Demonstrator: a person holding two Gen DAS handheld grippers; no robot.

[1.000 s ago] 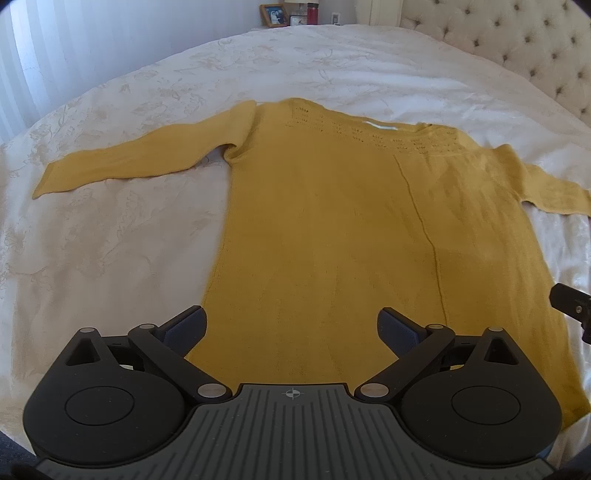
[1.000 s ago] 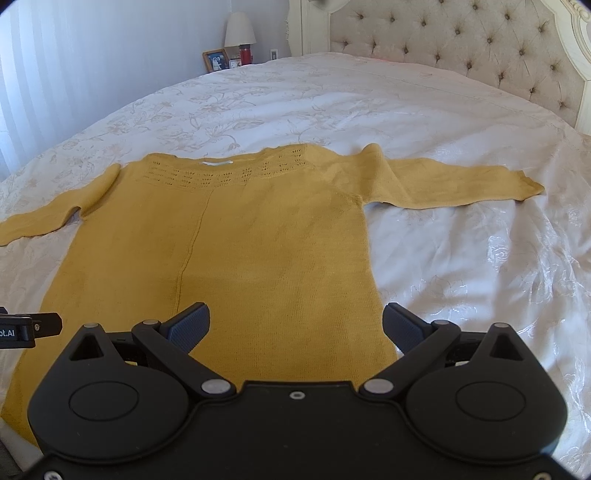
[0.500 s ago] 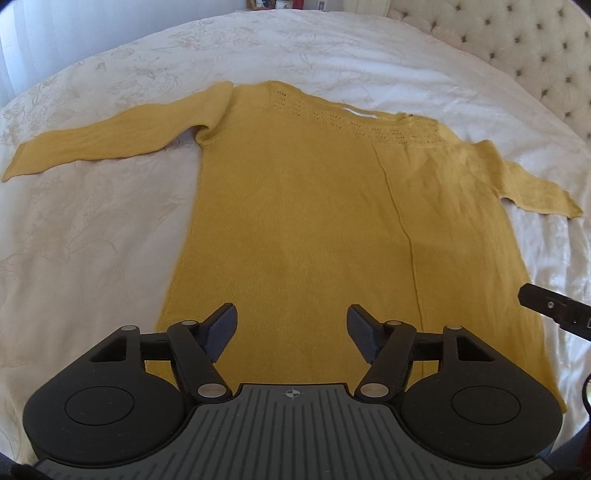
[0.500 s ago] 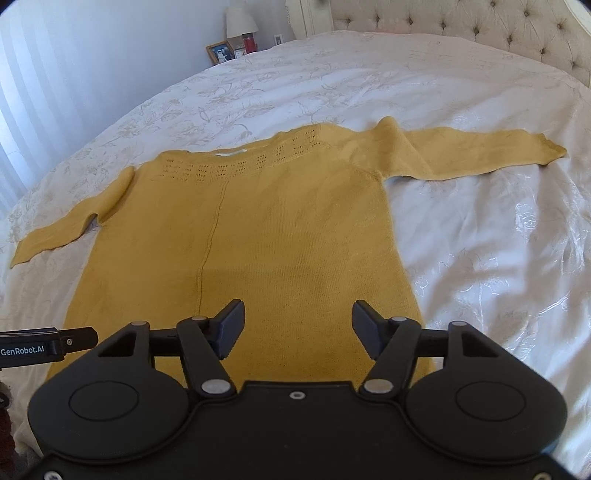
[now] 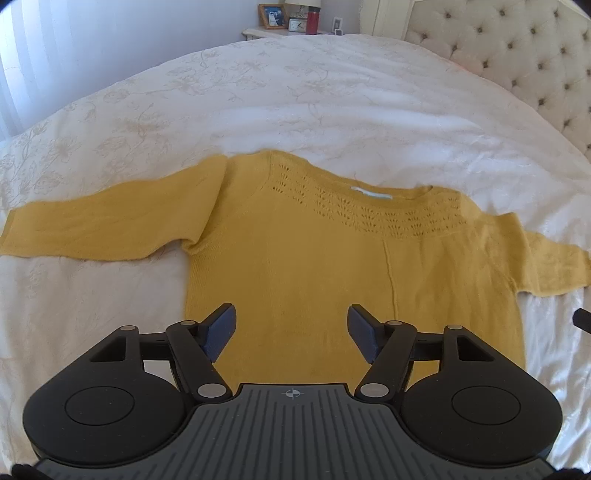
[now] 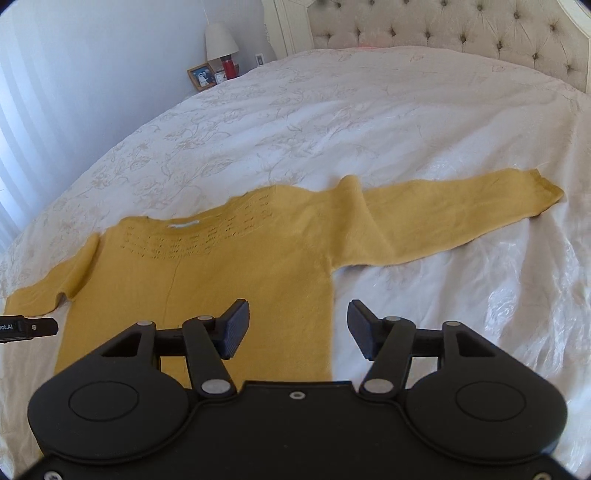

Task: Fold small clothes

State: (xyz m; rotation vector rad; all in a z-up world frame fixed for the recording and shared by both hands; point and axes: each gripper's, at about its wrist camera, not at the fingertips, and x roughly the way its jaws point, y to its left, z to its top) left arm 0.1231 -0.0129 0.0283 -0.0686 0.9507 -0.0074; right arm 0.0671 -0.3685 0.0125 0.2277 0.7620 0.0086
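Observation:
A mustard-yellow knit sweater (image 5: 314, 266) lies flat on the white bedspread, neckline away from me, both sleeves spread out sideways. My left gripper (image 5: 291, 330) is open and empty, over the sweater's left body below the left sleeve (image 5: 103, 229). My right gripper (image 6: 295, 332) is open and empty, over the sweater's (image 6: 221, 280) right side edge, with the right sleeve (image 6: 461, 218) stretching off to the right. The sweater's lower hem is hidden behind the gripper bodies.
The white floral bedspread (image 5: 314, 96) covers the whole bed. A tufted headboard (image 6: 443, 33) stands at the far right. A nightstand with a photo frame (image 6: 201, 75), a lamp and a red jar sits beyond the bed's far left corner. The other gripper's tip (image 6: 29, 328) shows at the left edge.
Both grippers have moved forward up the sweater toward the shoulders and tilted up. Both pairs of jaws narrowed from wide open about a second ago.

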